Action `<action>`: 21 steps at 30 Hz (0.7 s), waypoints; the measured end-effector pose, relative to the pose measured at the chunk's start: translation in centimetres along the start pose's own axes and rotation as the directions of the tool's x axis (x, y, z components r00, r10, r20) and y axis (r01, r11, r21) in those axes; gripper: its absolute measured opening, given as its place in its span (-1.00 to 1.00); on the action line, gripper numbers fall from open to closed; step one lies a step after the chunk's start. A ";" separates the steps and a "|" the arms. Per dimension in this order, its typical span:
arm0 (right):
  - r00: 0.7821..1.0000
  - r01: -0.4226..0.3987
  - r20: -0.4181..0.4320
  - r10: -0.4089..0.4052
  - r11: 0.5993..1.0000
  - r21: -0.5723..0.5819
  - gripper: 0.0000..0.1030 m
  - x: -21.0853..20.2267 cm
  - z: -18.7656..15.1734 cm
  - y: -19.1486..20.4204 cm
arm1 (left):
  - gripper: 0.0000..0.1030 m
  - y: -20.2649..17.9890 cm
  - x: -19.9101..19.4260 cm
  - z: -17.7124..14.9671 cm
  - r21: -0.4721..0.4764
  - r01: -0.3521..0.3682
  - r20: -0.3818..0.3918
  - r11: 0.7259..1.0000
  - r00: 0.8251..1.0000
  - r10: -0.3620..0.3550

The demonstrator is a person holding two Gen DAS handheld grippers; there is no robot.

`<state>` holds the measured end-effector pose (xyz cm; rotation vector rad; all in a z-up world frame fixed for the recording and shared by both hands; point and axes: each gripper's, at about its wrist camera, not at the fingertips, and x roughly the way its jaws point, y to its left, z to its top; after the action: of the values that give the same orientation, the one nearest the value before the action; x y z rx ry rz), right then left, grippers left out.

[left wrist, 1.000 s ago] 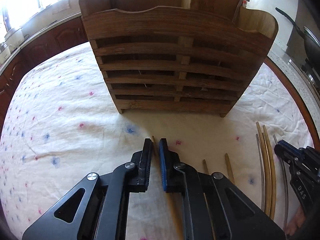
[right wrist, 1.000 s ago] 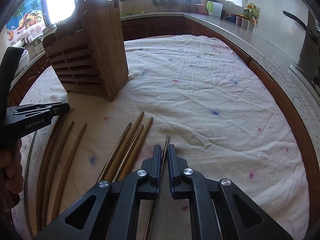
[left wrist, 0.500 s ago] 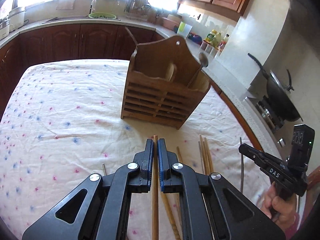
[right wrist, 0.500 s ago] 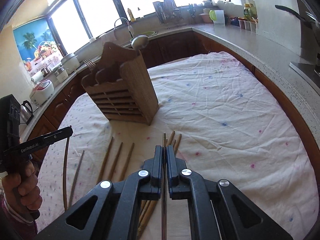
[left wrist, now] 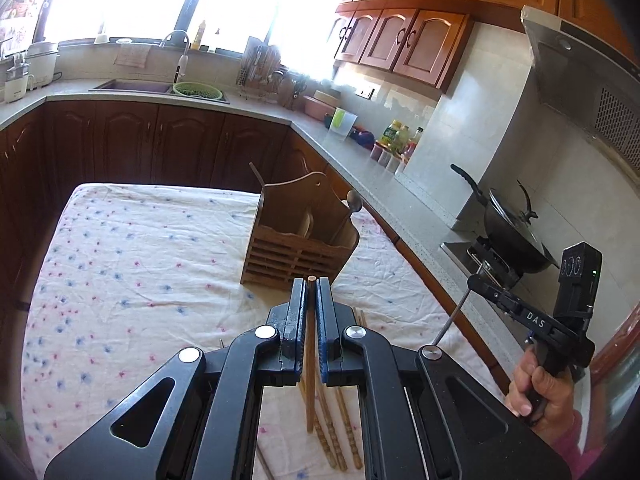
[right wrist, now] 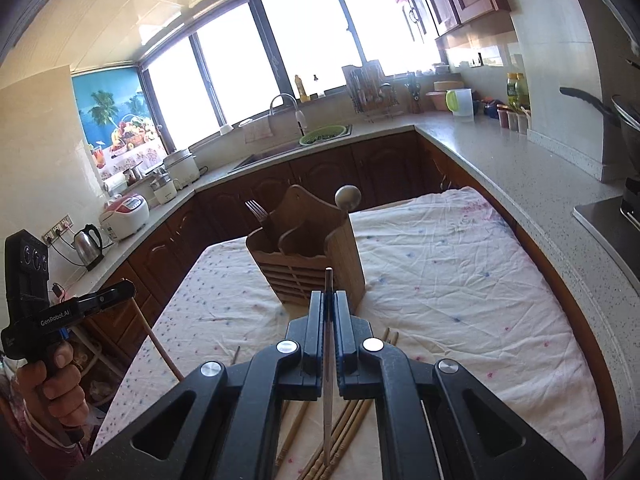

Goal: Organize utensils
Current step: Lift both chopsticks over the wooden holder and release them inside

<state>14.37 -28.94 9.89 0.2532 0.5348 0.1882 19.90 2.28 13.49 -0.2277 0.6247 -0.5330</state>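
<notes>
My left gripper [left wrist: 311, 285] is shut on a wooden chopstick [left wrist: 310, 360], held up in the air over the flowered tablecloth [left wrist: 120, 260]. My right gripper [right wrist: 329, 296] is shut on a thin metal chopstick [right wrist: 328, 360], also lifted. The slatted wooden utensil holder [left wrist: 300, 244] stands on the table ahead of and below both grippers, with a fork [right wrist: 256, 210] and a spoon [right wrist: 347, 196] standing in it. Several loose wooden chopsticks [left wrist: 340, 440] lie on the cloth under the grippers. In the right wrist view the left gripper [right wrist: 124, 290] shows at the left, a hand around its handle.
A stone counter [right wrist: 520, 168] wraps the table on the right and far sides, with a sink [left wrist: 132, 87], jars and bottles on it. A black wok [left wrist: 512, 236] sits on the stove at the right. A kettle [right wrist: 89, 242] and rice cookers stand at the left.
Both grippers have risen from the table, each carrying its chopstick up with it. The holder now looks smaller and lower in both views.
</notes>
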 end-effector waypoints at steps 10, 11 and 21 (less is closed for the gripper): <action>0.998 -0.012 0.057 0.013 1.000 -0.017 -0.92 -0.1 2.2 0.8 | -0.92 0.1 -0.9 1.6 0.007 -0.014 0.070 1.000 0.997 0.014; 0.998 -0.013 0.061 0.014 1.000 -0.017 -0.92 0.0 2.4 0.8 | -0.92 0.1 -0.9 1.9 0.008 -0.016 0.077 1.000 0.997 0.015; 0.989 -0.036 0.141 0.034 0.999 0.016 -0.92 1.3 6.4 0.7 | -0.92 -0.8 -1.0 7.4 0.059 -0.046 0.191 0.997 0.981 0.034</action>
<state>18.74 -29.15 14.83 0.2913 0.3928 0.1982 23.37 2.51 20.16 -0.2036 0.4252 -0.4846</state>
